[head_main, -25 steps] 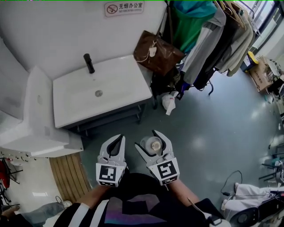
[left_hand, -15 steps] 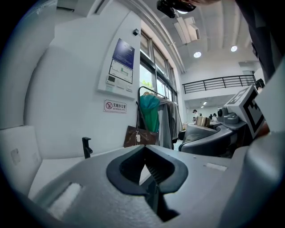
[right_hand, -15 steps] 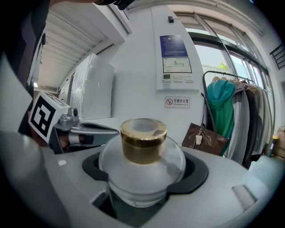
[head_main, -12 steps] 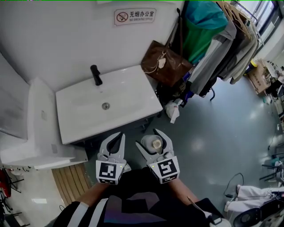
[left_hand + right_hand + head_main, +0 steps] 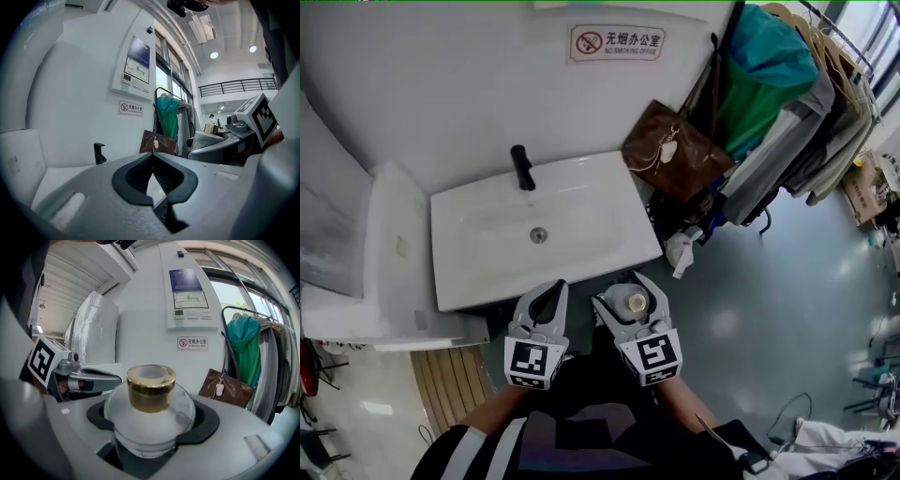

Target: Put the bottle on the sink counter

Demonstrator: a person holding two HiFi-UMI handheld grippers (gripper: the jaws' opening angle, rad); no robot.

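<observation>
Your right hand-held gripper (image 5: 621, 292) has its jaws spread wide and clamped on the bottle (image 5: 150, 408). The curved black pads cradle the bottle's round body on both sides. The bottle stands upright in that grip. It is clear and dome-shouldered, with a short, shiny gold cylinder for a cap whose top is pale; you cannot tell whether the body is glass or plastic. From the head view it hangs over the floor (image 5: 769, 309), just in front of the front edge of the sink bench (image 5: 581, 248), not on it.

Your left hand-held gripper (image 5: 555, 286) is beside the right one and carries nothing. Its smooth grey jaws meet at the tips, leaving only the oval hollow of the black pads behind them. Each gripper carries a white cube with black square markers at its rear.

The sink bench is a white, glossy rectangular slab with a shallow basin and rounded corners. A small round metal drain (image 5: 539, 235) sits at the middle, and a matte black tap (image 5: 521, 167) stands at the back edge. It is set against a smooth white wall that carries a red-and-white no-smoking sign (image 5: 616, 42).

To the right of the bench a brown leather-look bag (image 5: 675, 159) hangs by its strap. Next to it is a rack of clothes (image 5: 769, 103) in teal, grey and beige. The floor is grey-green and glossy. A slatted wooden mat (image 5: 450, 394) lies on your left.
</observation>
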